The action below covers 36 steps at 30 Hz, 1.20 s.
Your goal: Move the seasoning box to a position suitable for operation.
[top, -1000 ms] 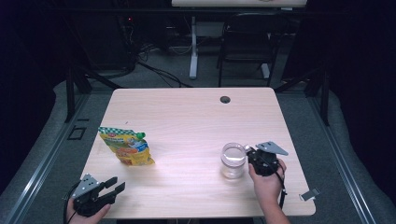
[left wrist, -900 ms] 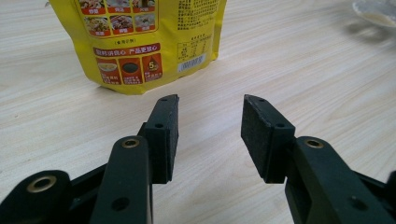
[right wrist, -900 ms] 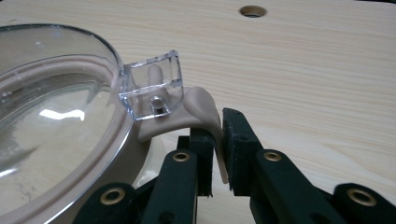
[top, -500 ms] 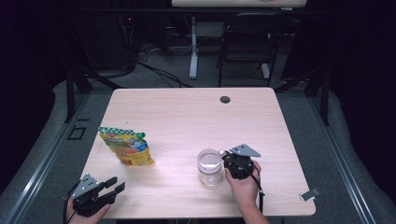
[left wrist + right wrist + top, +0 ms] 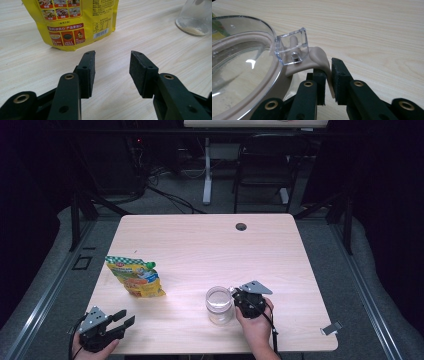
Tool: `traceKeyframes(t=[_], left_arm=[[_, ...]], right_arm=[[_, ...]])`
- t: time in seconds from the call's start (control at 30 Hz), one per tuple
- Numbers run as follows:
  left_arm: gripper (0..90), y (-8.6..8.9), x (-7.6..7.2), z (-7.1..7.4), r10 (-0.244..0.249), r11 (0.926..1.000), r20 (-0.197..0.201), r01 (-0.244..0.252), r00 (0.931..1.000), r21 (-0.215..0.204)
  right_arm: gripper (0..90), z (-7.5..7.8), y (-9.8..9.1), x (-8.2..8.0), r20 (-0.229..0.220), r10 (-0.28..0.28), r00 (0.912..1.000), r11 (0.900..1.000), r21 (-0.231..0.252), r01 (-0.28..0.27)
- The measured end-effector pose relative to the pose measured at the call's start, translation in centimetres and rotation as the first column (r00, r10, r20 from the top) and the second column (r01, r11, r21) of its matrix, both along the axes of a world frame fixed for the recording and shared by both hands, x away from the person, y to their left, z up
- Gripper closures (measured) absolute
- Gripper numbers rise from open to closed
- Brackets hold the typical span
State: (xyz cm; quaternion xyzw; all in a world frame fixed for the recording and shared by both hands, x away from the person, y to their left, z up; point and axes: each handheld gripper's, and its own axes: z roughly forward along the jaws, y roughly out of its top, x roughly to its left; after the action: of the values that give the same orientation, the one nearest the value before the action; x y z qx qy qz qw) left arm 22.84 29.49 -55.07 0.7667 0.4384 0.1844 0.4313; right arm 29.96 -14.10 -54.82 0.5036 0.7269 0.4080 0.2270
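Note:
A clear jar (image 5: 219, 304) with a transparent lid (image 5: 239, 65) stands near the table's front, right of centre. My right gripper (image 5: 239, 299) is shut on the lid's beige latch tab (image 5: 318, 61) at the jar's right side. A yellow food pouch (image 5: 134, 277) with a green cap lies flat at the left. My left gripper (image 5: 122, 320) rests open at the front left corner, its black pads (image 5: 87, 70) pointing toward the pouch (image 5: 75, 22) with nothing between them. The jar (image 5: 195, 17) appears at the upper right of the left gripper view, with a little pale powder at its bottom.
The wooden table (image 5: 210, 245) has a round cable hole (image 5: 241, 226) at the back centre. A small grey clip (image 5: 331, 328) lies near the front right corner. Beyond the table stand a chair (image 5: 262, 165) and cables on the floor.
My right gripper has dragged the jar leftward across the table, from the right side toward the centre front. The left gripper and the pouch have stayed put.

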Motion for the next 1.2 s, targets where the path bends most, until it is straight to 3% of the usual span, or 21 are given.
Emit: traceKeyframes(t=[0.27,0.4,0.5,0.73,0.83,1.03,1.2], left_arm=[[54.9,-0.2,0.0,0.0,-0.009,1.0000,-0.003,0.009,1.0000,0.003],[54.4,-0.4,0.1,0.0,-0.015,0.9999,0.001,0.015,0.9999,0.005],[53.8,-0.5,0.1,0.0,-0.020,0.9998,0.001,0.020,0.9998,0.009],[52.3,-0.5,0.2,-0.1,-0.031,0.9994,-0.009,0.030,0.9995,-0.014],[51.5,-0.9,0.3,-0.1,0.001,0.9998,-0.007,-0.002,1.0000,-0.021],[48.4,-1.7,0.2,0.2,-0.049,0.9978,-0.013,0.048,0.9987,-0.045],[54.6,-2.6,0.6,0.5,-0.081,0.9958,-0.029,0.080,0.9963,-0.045]], right_arm=[[79.6,0.7,-0.5,-1.7,-0.024,0.039,0.9990,0.9984,-0.039,-0.040],[82.0,1.2,-1.3,-2.4,-0.049,0.065,0.9967,0.9978,0.014,-0.065],[80.9,1.5,-1.5,-2.8,-0.057,0.090,0.9943,0.9959,-0.001,-0.090],[69.9,1.5,-2.2,-3.4,-0.014,0.149,0.9888,0.9884,-0.028,-0.149],[65.6,1.8,-2.8,-3.2,-0.026,0.149,0.9885,0.9889,0.000,-0.149],[58.6,2.8,-3.7,-3.3,-0.002,0.135,0.9908,0.9908,0.013,-0.135],[60.3,3.9,-4.3,-2.6,-0.009,0.131,0.9913,0.9909,0.032,-0.131]])
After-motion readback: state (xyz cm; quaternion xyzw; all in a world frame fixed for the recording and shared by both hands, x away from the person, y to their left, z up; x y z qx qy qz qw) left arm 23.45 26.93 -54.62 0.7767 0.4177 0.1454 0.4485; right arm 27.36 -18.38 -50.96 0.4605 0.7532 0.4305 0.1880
